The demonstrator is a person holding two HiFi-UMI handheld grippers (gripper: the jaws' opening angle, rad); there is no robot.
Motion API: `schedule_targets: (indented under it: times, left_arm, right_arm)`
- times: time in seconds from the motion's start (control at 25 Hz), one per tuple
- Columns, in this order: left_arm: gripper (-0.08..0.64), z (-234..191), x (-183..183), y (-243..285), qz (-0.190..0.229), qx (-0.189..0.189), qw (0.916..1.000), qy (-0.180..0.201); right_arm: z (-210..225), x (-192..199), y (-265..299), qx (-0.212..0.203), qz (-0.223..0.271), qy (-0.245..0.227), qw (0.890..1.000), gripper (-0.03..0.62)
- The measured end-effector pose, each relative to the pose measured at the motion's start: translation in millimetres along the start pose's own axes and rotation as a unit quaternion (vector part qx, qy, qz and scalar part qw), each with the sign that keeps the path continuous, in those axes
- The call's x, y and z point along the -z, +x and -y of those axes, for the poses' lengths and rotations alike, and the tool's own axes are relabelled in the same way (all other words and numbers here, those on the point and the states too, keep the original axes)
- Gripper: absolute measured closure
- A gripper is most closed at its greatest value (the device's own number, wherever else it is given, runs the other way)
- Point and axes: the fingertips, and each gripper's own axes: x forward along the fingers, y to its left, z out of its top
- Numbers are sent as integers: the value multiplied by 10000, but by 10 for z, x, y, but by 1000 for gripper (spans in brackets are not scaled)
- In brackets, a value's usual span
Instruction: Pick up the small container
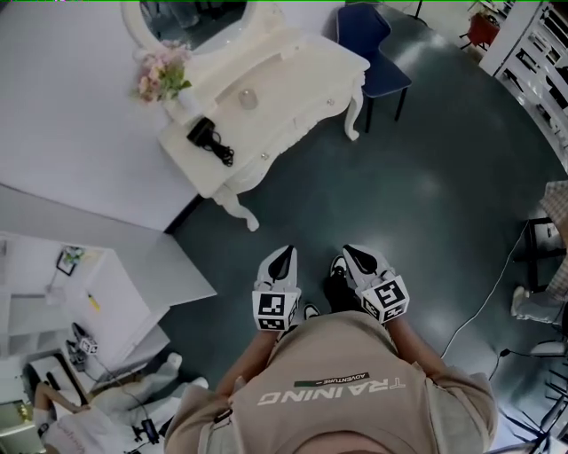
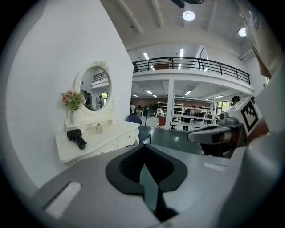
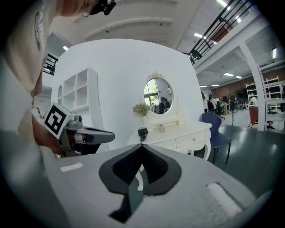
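The small container (image 1: pixel 248 98) stands on the white dressing table (image 1: pixel 302 75), far ahead of me; it also shows in the left gripper view (image 2: pixel 98 128) and the right gripper view (image 3: pixel 162 128). Both grippers are held close to my chest over the dark floor, well short of the table. My left gripper (image 1: pixel 284 254) has its jaws shut with nothing between them (image 2: pixel 144 162). Beside it my right gripper (image 1: pixel 355 253) also looks shut and empty (image 3: pixel 141 167).
On the table lie a black hair dryer (image 1: pixel 207 137) and a vase of pink flowers (image 1: pixel 162 75), below an oval mirror (image 1: pixel 191 18). A blue chair (image 1: pixel 373 49) stands to the table's right. White shelving (image 1: pixel 80 293) is at my left, and cables (image 1: pixel 484 310) trail at the right.
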Motion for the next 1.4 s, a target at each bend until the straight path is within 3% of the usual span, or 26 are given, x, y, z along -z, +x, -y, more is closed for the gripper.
schedule_targets:
  times: [0.2,0.4,0.72,1.04,1.28,1.4]
  left_arm:
    - [541,-188,-340,559,40,-192,9995,230]
    - [541,-496,-700,954,207,-561,9982,-9]
    - [541,-698,-628,1243,-93,-818,9964,-200]
    - [541,-1159,-606,1698,-81,-697,9969,-354]
    - [541,-1732,-919,2121,163,-596,9978,-245]
    - [541,-1996,-1117,2344,321,-468,9981,-244]
  right_arm:
    - [591,-318,462,-73,322,-222,9992,589]
    - [971,-502,783,-315,248,-237,9989,589]
    - [1183,-607,1189,-703,-57,-266,9972,589]
    - [1346,-600,1693,-615,-288,-314,9972,589]
    - [1559,-1042,2147,-310,-204,-372,9986,589]
    - [1591,-1324,2455,-360,-77,-438,9984,589]
